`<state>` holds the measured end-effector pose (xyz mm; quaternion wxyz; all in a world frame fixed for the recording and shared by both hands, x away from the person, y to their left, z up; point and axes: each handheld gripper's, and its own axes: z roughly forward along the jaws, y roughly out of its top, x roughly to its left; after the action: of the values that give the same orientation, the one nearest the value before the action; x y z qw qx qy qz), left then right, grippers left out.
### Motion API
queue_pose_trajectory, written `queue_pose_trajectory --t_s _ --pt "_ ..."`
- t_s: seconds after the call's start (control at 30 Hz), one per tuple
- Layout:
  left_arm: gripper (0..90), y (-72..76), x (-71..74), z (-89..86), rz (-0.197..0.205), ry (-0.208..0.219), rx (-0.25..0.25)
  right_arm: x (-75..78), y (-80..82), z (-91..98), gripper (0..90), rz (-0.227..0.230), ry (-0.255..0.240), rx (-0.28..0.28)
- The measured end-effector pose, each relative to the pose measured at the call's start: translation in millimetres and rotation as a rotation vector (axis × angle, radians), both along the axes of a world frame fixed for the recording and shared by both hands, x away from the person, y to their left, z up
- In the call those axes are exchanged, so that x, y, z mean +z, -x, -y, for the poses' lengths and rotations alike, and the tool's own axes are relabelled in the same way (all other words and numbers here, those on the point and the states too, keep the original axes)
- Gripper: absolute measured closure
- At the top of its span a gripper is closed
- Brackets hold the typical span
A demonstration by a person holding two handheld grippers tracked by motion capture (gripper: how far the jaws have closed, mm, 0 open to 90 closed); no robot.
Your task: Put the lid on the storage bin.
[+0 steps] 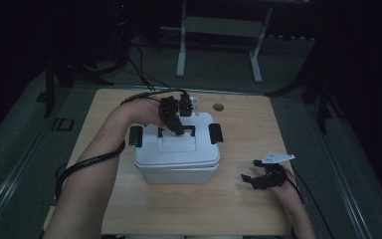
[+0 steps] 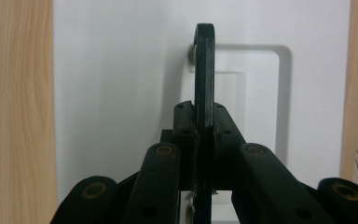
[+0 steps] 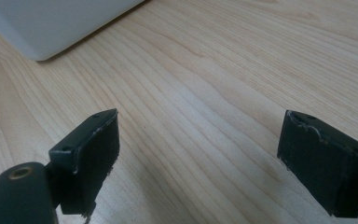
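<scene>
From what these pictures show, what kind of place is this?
Probably a dim recording or test room, not a home: a light wooden table stands alone on grey floor, with black stands at the sides and a white metal frame behind it.

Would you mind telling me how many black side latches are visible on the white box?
2: one latch on the box's left end, the other latch on its right end. Any on the far side would be hidden.
</scene>
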<state>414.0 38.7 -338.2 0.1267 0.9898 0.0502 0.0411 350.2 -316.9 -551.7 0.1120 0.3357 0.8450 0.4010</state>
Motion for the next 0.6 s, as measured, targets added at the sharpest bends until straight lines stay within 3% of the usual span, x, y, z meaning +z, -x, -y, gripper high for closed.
queue_pose_trajectory --t_s 0.3,0.6 --pt "83.5 -1.3 -12.6 9.5 -0.009 -0.021 -0.028 -1.5 0.3 -1.3 12.6 -0.004 0.006 0.002" --pt "83.5 -2.4 -19.5 6.7 -0.005 -0.019 -0.024 -1.6 0.3 -1.4 12.8 -0.005 0.003 0.003"
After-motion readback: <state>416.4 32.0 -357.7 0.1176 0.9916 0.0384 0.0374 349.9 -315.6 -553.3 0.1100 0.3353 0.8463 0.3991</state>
